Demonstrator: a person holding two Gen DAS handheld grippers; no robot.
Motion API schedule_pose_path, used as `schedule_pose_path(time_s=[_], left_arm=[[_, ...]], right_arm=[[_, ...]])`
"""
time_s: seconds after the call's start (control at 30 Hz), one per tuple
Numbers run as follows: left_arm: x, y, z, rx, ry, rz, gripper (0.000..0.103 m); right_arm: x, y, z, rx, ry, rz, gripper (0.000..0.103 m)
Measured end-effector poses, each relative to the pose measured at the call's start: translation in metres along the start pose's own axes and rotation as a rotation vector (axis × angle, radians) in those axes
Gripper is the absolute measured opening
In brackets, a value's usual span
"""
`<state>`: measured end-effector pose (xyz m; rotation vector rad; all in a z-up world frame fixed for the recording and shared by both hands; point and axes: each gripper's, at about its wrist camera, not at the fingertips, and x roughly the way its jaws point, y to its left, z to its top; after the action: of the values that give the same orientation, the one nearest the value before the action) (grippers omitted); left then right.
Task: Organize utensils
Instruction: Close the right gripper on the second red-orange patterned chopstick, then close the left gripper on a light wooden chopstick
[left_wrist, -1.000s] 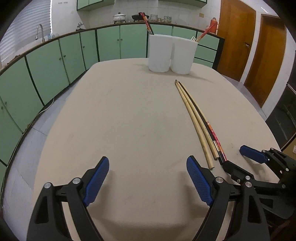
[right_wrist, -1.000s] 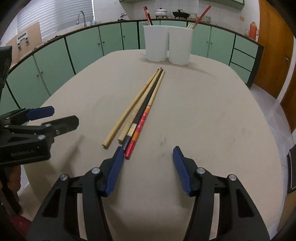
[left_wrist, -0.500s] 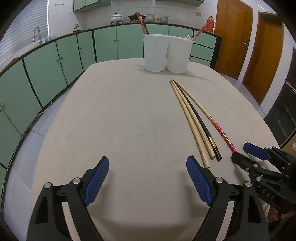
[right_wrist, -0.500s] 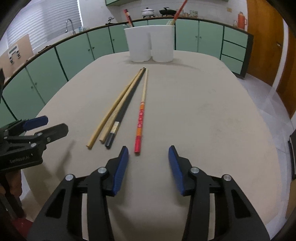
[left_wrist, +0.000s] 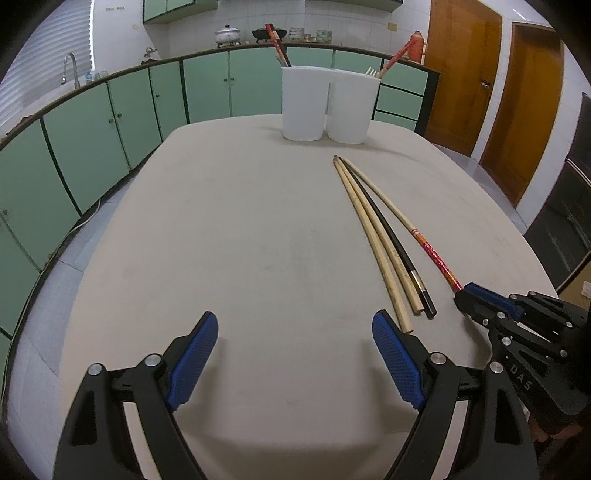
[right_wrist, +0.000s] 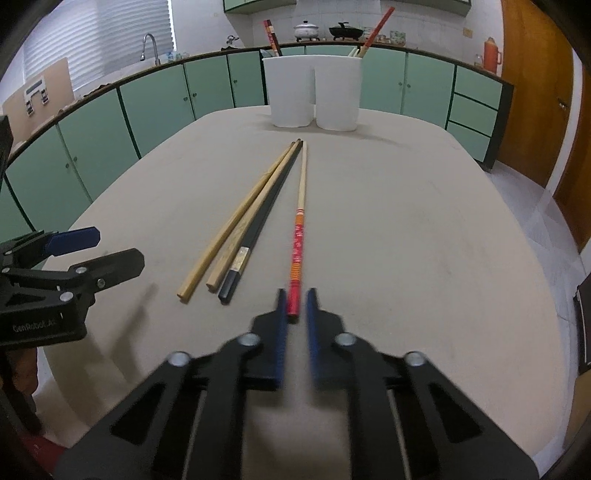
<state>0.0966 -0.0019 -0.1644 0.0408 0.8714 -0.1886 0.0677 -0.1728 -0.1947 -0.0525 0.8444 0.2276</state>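
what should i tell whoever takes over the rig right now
Right gripper: fingers shut on the near end of the red chopstick, which lies on the table.
Left gripper: open, empty, above bare table.
Beside the red one lie two wooden chopsticks and a black chopstick.
Two white holders at the far end already hold some utensils.
Left: lift the red one into a holder, then the other three.

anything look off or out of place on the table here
Four chopsticks lie loose on the table instead of in the white holders. The red chopstick is splayed apart from the other three, its end between the right gripper pads. Nothing is spilled or broken.
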Motion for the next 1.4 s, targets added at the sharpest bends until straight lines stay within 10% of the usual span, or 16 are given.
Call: schedule_pose_path(time_s=[1.0,1.4], left_arm=[[0.02,-0.041,0.004,0.065,0.064,-0.074,0.065],[0.02,-0.037,0.006,0.032,0.047,-0.047,0.013]], right_arm=[[-0.009,-0.035,0.003,0.086,0.004,-0.023,0.005],[-0.007,-0.039,0.003,0.102,0.009,-0.012,0.005]])
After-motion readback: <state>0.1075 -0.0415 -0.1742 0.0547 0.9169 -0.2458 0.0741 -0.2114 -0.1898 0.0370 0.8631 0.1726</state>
